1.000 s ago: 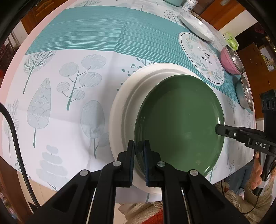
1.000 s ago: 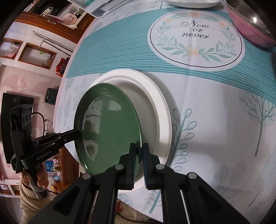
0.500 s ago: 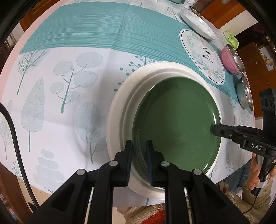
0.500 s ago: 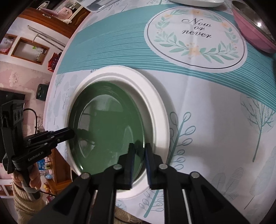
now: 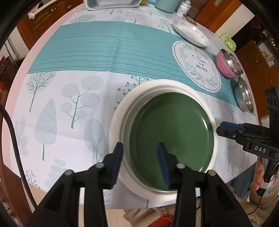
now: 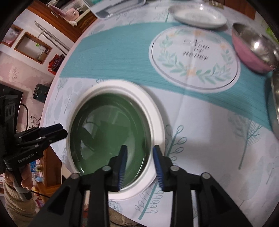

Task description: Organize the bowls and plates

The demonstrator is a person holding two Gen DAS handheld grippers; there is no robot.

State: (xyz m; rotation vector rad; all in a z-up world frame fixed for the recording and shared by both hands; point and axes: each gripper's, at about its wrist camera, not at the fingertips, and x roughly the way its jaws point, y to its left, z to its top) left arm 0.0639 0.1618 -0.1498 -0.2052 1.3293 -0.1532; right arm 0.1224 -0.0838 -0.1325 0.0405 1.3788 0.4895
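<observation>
A green plate [image 5: 171,132] lies nested inside a larger white plate [image 5: 118,125] near the table's front edge. My left gripper [image 5: 140,158] hovers above the plates' near rim, jaws opening, pads clear of both rims. In the right wrist view the same green plate [image 6: 108,132] sits in the white plate [image 6: 155,115]; my right gripper [image 6: 140,158] hangs over their right rim, jaws opening, touching nothing. Each gripper shows in the other's view: the right gripper [image 5: 225,129] at the right, the left gripper [image 6: 55,131] at the left.
A white oval dish [image 5: 191,35], a pink bowl [image 5: 226,64] and a blue steel-lined bowl [image 5: 243,97] stand along the far right. A grey tray [image 5: 111,4] and a jar [image 5: 182,10] sit at the back. A round "Now or never" print [image 5: 197,65] marks the tablecloth.
Both grippers let go of the green plate's rim, spread their jaws and rose a little. The green plate, tilted before, now lies flat and centred in the white plate.
</observation>
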